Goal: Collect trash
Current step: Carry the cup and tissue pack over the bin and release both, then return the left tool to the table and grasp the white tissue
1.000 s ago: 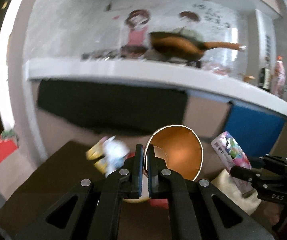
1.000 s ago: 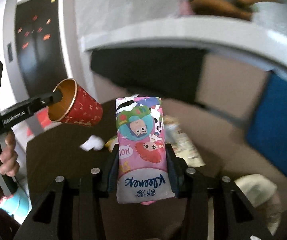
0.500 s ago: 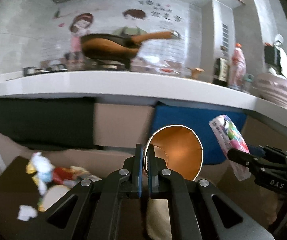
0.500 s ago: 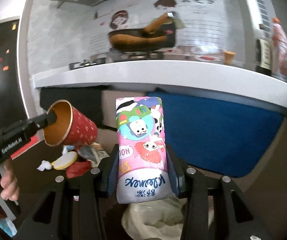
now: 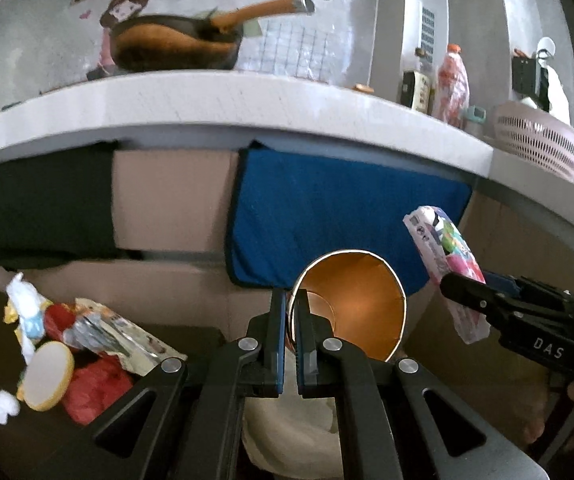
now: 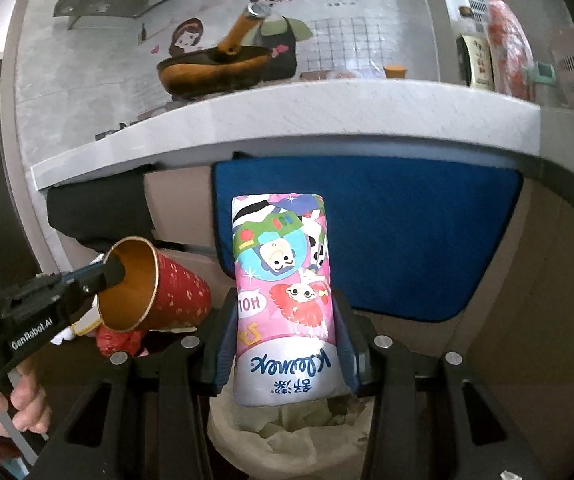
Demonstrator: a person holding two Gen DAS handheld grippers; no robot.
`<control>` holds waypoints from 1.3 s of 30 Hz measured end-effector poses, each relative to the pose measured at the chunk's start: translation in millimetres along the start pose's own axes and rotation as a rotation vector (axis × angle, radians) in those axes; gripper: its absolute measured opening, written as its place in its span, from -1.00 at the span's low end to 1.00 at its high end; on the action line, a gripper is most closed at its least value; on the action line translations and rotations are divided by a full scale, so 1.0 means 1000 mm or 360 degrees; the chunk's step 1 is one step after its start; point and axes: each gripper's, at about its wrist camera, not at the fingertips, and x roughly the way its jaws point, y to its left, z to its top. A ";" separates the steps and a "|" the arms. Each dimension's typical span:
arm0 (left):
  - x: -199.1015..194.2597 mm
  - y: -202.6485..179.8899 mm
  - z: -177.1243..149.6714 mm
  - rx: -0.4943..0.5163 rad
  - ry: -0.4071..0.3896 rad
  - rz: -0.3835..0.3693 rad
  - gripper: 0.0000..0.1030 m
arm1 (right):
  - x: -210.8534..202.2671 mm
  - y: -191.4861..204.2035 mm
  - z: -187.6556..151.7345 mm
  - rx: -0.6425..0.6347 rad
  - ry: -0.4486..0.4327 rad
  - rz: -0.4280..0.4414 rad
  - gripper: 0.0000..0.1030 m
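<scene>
The left tongs are clamped on the rim of a red paper cup, one finger inside and one outside. That hold is thin and off-centre, so the cup could pivot or slip and, in my judgement, land beside the bin instead of in it. In the left-wrist view the cup sits at lower centre, its mouth facing the camera, with the lined bin just below it.

The right tongs grip a tissue pack across its lower half, at centre frame directly above the bin. The pack is soft and slick, and stands tall above the pads, so it may tip or catch on the cup just to its left when dropped. Both loads share one narrow opening, and releasing them together risks a collision.

More trash waits on the dark surface at lower left.

Readable writing: "GenRobot.AI" on the left tongs, "DAS" on the right tongs, "Kleenex" upside down on the pack, plus "HO" in a bubble. The wall characters are too blurred to read.
</scene>
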 end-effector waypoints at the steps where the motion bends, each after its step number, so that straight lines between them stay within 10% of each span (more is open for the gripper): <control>1: 0.006 0.000 -0.002 -0.0002 0.0024 -0.0008 -0.93 | 0.003 -0.002 -0.002 0.0005 0.0012 -0.0002 -0.21; 11: 0.050 0.007 -0.020 -0.0068 0.0192 -0.0104 -0.92 | 0.040 -0.021 -0.022 0.0082 0.0124 -0.0012 -0.20; 15: 0.085 0.023 -0.033 -0.0169 0.0381 -0.0237 -0.07 | 0.065 -0.030 -0.032 0.0116 0.0175 0.0028 -0.03; 21: 0.102 0.054 -0.054 -0.0318 0.0495 -0.0179 0.01 | 0.108 -0.043 -0.061 0.0228 0.0336 0.0010 0.01; 39: -0.038 0.209 -0.072 -0.0471 0.0137 0.0466 0.01 | 0.100 -0.005 -0.074 0.0200 0.0289 0.0012 -0.09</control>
